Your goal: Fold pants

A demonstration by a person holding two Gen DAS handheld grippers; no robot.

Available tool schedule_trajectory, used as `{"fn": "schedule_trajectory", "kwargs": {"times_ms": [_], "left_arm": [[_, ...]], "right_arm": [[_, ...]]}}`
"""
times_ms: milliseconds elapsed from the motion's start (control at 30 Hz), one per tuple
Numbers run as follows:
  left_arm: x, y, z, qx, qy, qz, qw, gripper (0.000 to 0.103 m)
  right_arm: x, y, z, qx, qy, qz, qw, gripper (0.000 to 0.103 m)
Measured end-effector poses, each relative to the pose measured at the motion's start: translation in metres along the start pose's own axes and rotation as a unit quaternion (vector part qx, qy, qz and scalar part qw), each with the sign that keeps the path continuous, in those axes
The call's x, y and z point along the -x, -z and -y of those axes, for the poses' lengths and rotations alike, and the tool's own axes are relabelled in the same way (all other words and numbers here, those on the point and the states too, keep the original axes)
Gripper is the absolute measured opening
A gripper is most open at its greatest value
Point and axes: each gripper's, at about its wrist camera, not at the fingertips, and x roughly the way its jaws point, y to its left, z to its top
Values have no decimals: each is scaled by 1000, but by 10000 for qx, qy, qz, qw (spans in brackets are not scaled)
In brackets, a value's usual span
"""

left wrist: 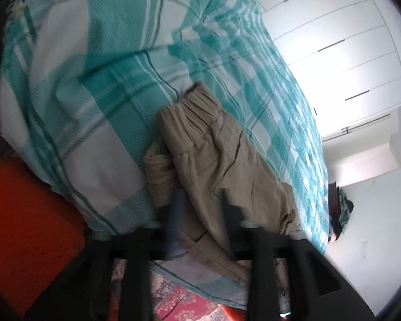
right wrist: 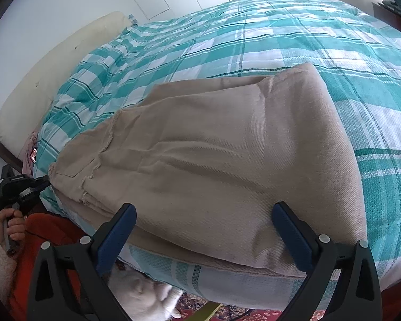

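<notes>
Beige pants (right wrist: 214, 155) lie folded lengthwise on a teal and white plaid bedspread (right wrist: 294, 42), near the bed's front edge. In the left wrist view the pants (left wrist: 214, 160) show their elastic waistband (left wrist: 197, 104) at the far end. My left gripper (left wrist: 200, 200) is blurred, with its fingers apart over the pants fabric. It also shows in the right wrist view (right wrist: 44, 180), at the pants' left end. My right gripper (right wrist: 203, 224) is open wide and empty, just above the near edge of the pants.
A cream pillow (right wrist: 58, 75) lies at the bed's left end. White wardrobe doors (left wrist: 342, 48) stand beyond the bed. An orange cloth (left wrist: 26, 227) and a patterned red rug (left wrist: 184, 302) lie below the bed edge. A white furry thing (right wrist: 147, 294) lies under the right gripper.
</notes>
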Motion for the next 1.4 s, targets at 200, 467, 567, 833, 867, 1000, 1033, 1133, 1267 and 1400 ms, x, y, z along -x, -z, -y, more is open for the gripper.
{"fn": "schedule_trajectory", "kwargs": {"times_ms": [200, 467, 567, 833, 867, 1000, 1033, 1133, 1267, 1400], "left_arm": [[-30, 3, -11, 100, -243, -340, 9991, 78], [-46, 4, -7, 233, -189, -135, 9995, 22], [-55, 4, -11, 243, -299, -245, 9990, 40], [-41, -5, 0, 232, -146, 29, 9996, 15], [-35, -4, 11, 60, -127, 107, 9998, 14], [-3, -1, 67, -804, 59, 320, 9962, 13], [6, 4, 92, -1145, 131, 366, 9927, 13], [17, 26, 156, -2020, 319, 370, 9782, 12], [-3, 81, 241, -3245, 610, 10, 9439, 12], [-73, 141, 288, -3822, 841, -741, 9173, 12]], "right_arm": [[-3, 1, -5, 93, 91, 16, 9999, 103], [-2, 1, -4, 110, 55, 25, 9999, 103], [-3, 2, -4, 130, 73, 22, 9999, 103], [-4, 1, -6, 146, 110, 27, 9998, 103], [-4, 1, -7, 140, 100, 26, 9998, 103], [-3, 1, -6, 93, 41, 31, 9999, 103], [-3, 1, -6, 97, 34, 35, 9999, 103], [-1, 1, -4, 108, -6, 56, 9999, 103], [6, -3, -1, -36, -126, 83, 9999, 103], [20, -7, 6, -351, -397, 182, 9984, 102]]}}
